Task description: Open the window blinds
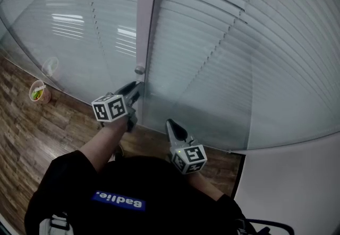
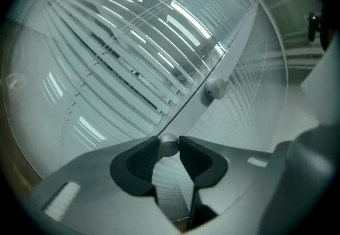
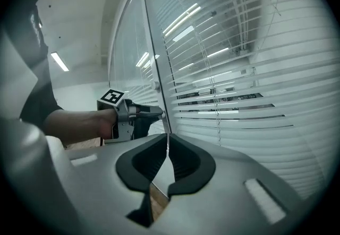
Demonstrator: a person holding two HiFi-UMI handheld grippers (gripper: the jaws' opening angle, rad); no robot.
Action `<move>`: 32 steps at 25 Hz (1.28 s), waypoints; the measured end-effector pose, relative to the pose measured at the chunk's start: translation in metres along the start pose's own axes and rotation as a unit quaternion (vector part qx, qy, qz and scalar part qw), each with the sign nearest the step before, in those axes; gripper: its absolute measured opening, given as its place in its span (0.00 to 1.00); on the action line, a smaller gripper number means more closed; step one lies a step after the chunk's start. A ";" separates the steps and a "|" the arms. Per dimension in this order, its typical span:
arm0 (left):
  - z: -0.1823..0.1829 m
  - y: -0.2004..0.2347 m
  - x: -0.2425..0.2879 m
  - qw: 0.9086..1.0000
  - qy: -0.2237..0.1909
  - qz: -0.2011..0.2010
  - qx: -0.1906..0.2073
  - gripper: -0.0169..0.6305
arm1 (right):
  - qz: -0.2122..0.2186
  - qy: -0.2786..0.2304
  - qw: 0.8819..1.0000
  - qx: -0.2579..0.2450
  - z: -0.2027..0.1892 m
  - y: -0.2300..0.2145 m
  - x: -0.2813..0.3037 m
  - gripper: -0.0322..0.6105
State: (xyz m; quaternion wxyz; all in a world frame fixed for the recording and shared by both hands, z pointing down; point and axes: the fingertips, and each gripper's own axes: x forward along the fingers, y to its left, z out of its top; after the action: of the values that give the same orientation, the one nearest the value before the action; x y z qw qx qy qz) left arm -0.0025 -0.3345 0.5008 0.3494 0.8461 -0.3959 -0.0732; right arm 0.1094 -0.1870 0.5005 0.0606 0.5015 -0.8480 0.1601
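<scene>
The left gripper point(image 2: 169, 144) has its two dark pads clamped on a small round knob point(image 2: 169, 148) that sits on the upright frame post point(image 2: 228, 53). That is probably the tilt control for the blinds point(image 1: 223, 43), and gripping it across its sides is what would let a roll of the wrist turn it. A second knob point(image 2: 215, 88) stands free higher up the same post. The right gripper point(image 3: 168, 136) hangs back near the post's lower end, to the right of the left one, with its jaws together on nothing. It looks to be kept out of the way, since one tool is enough for the knob. The blinds lie behind the panes on both sides of the post, so the slats cannot be reached directly. In the right gripper view the slats are mostly flat against the glass, with a few dark gaps at mid-height. Ceiling lights reflected in the glass make the slat angle hard to judge, and which pane each knob serves cannot be told. The bottom edge of the window is cut off by the person's body in the head view. A small cup point(image 1: 38, 92) stands on the wooden floor point(image 1: 32, 133) by the left pane, its contents unclear.
</scene>
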 end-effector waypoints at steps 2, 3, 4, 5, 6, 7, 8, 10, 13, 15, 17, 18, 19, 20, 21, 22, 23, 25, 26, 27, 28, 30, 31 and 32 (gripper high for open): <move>-0.001 0.003 0.000 0.999 -0.002 -0.005 -0.041 0.22 | 0.001 -0.004 1.000 0.001 0.001 0.001 -0.001 0.06; -0.001 0.003 0.000 0.998 -0.003 -0.008 -0.062 0.22 | 0.001 -0.006 1.000 0.002 0.002 0.001 -0.001 0.05; 0.000 0.002 0.000 0.997 -0.004 -0.012 -0.080 0.22 | 0.002 -0.007 1.000 0.003 0.002 0.001 -0.001 0.05; 0.000 0.002 0.000 0.995 -0.004 -0.016 -0.097 0.22 | 0.002 -0.007 1.000 0.004 0.001 0.001 -0.001 0.05; 0.000 0.003 0.000 0.994 -0.005 -0.019 -0.112 0.22 | 0.002 -0.007 1.000 0.005 0.001 0.000 -0.001 0.05; 0.000 0.003 0.000 0.992 -0.005 -0.022 -0.126 0.22 | 0.001 -0.007 1.000 0.005 0.001 0.000 -0.001 0.05; 0.000 0.003 0.001 0.990 -0.005 -0.026 -0.140 0.22 | 0.001 -0.007 1.000 0.006 0.000 0.000 -0.001 0.05; 0.000 0.004 0.001 0.986 -0.007 -0.031 -0.165 0.22 | 0.002 -0.007 1.000 0.008 0.000 0.001 0.000 0.05; -0.001 0.005 0.000 0.980 -0.013 -0.037 -0.196 0.22 | 0.005 -0.007 1.000 0.006 0.001 0.003 0.000 0.06; -0.001 0.005 0.000 0.978 -0.015 -0.038 -0.203 0.22 | 0.007 -0.006 1.000 0.004 0.001 0.004 0.001 0.06; -0.001 0.005 0.000 0.980 -0.015 -0.035 -0.195 0.22 | 0.007 -0.005 1.000 0.002 0.000 0.005 0.002 0.07; -0.001 0.004 0.001 0.982 -0.014 -0.033 -0.186 0.22 | 0.007 -0.004 1.000 0.002 0.000 0.005 0.002 0.08; -0.001 0.003 0.001 0.984 -0.011 -0.032 -0.173 0.23 | 0.008 -0.002 1.000 0.001 0.000 0.005 0.003 0.09; -0.001 0.002 0.001 0.987 -0.009 -0.033 -0.159 0.24 | 0.009 -0.001 1.000 0.001 -0.001 0.005 0.004 0.09; -0.001 0.000 0.002 0.989 -0.006 -0.034 -0.143 0.26 | 0.009 0.000 1.000 0.000 -0.001 0.005 0.004 0.09; -0.001 -0.003 0.001 0.992 -0.003 -0.035 -0.120 0.28 | 0.009 0.001 1.000 0.001 -0.001 0.005 0.004 0.10; 0.000 -0.005 0.000 0.996 0.000 -0.031 -0.088 0.30 | 0.008 0.001 1.000 0.001 -0.002 0.005 0.004 0.10; 0.001 -0.008 -0.002 1.000 0.011 -0.006 0.017 0.31 | 0.007 0.003 1.000 0.001 -0.002 0.005 0.003 0.11; 0.001 -0.009 -0.003 0.996 0.019 0.012 0.084 0.31 | 0.006 0.004 1.000 0.001 -0.002 0.004 0.003 0.11; 0.000 -0.010 -0.003 0.987 0.028 0.030 0.153 0.31 | 0.006 0.005 1.000 0.002 -0.003 0.004 0.003 0.11; -0.001 -0.012 -0.003 0.975 0.036 0.046 0.216 0.31 | 0.006 0.006 1.000 0.002 -0.003 0.004 0.002 0.11; -0.001 -0.018 -0.002 0.946 0.043 0.069 0.313 0.31 | 0.006 0.007 1.000 0.003 -0.005 0.003 0.002 0.11; -0.001 -0.019 -0.001 0.934 0.045 0.077 0.346 0.30 | 0.005 0.008 1.000 0.004 -0.005 0.003 0.002 0.11; -0.003 -0.019 0.000 0.924 0.049 0.084 0.370 0.30 | 0.005 0.008 1.000 0.004 -0.005 0.002 0.003 0.11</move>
State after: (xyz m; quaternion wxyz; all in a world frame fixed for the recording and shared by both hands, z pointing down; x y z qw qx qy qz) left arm 0.0104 -0.3249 0.4910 0.0350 0.8813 -0.4469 0.1498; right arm 0.1062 -0.1865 0.5054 0.0644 0.4964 -0.8493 0.1678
